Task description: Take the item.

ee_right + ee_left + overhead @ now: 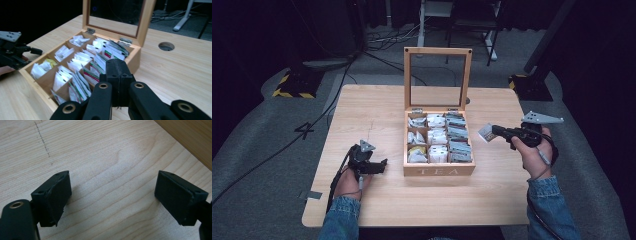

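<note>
A wooden tea box point(439, 171) marked TEA stands open mid-table, its glass lid point(409, 80) upright. Its compartments hold several white and grey-green tea bags point(437, 136). My right gripper point(492, 131) hovers just right of the box, pointing left, shut on a small whitish tea bag point(485, 131) at its tip. In the right gripper view the jaws point(117, 67) are pressed together in front of the box point(37, 80), and the bag is hidden between them. My left gripper point(384, 165) rests on the table left of the box, open and empty point(112, 200).
The light wooden table point(377, 105) has a round cable hole point(166, 46) behind the box. Beyond the table lie grey carpet, cables point(387, 42) and dark stands with yellow-black bases point(292, 87). My left gripper point(30, 53) also shows past the box's far side.
</note>
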`<action>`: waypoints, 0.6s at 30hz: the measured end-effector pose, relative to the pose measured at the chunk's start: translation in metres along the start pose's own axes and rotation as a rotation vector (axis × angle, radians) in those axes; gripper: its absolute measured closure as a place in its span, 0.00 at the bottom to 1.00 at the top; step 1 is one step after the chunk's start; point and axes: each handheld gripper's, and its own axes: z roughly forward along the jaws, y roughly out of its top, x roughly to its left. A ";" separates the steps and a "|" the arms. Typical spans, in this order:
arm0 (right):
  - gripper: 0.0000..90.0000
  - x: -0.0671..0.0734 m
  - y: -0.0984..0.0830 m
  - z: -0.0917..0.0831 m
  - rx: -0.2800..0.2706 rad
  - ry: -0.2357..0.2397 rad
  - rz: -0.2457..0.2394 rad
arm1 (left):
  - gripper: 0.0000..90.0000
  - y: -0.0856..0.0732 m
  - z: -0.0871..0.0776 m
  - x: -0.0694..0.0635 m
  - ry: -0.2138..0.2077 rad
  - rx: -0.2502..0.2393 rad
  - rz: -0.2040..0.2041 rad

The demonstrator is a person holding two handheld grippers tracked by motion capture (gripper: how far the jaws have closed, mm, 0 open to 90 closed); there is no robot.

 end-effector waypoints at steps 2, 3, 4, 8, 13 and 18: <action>1.00 -0.003 -0.002 0.000 0.003 -0.008 0.006 | 0.16 0.000 0.000 0.000 0.000 0.000 0.000; 1.00 -0.007 -0.004 0.001 0.009 -0.019 0.012 | 0.16 0.000 0.000 0.000 0.000 0.001 0.001; 1.00 -0.007 -0.004 0.001 0.009 -0.019 0.012 | 0.16 0.000 0.000 0.000 0.000 0.001 0.001; 1.00 -0.017 -0.010 0.003 0.023 -0.047 0.036 | 0.16 0.000 0.000 0.000 0.000 0.001 0.001; 1.00 -0.025 -0.016 0.008 0.042 -0.073 0.049 | 0.16 0.000 0.000 0.000 0.000 0.001 0.001; 1.00 -0.032 -0.024 0.013 0.061 -0.086 0.062 | 0.16 0.000 0.000 0.000 0.000 0.001 0.001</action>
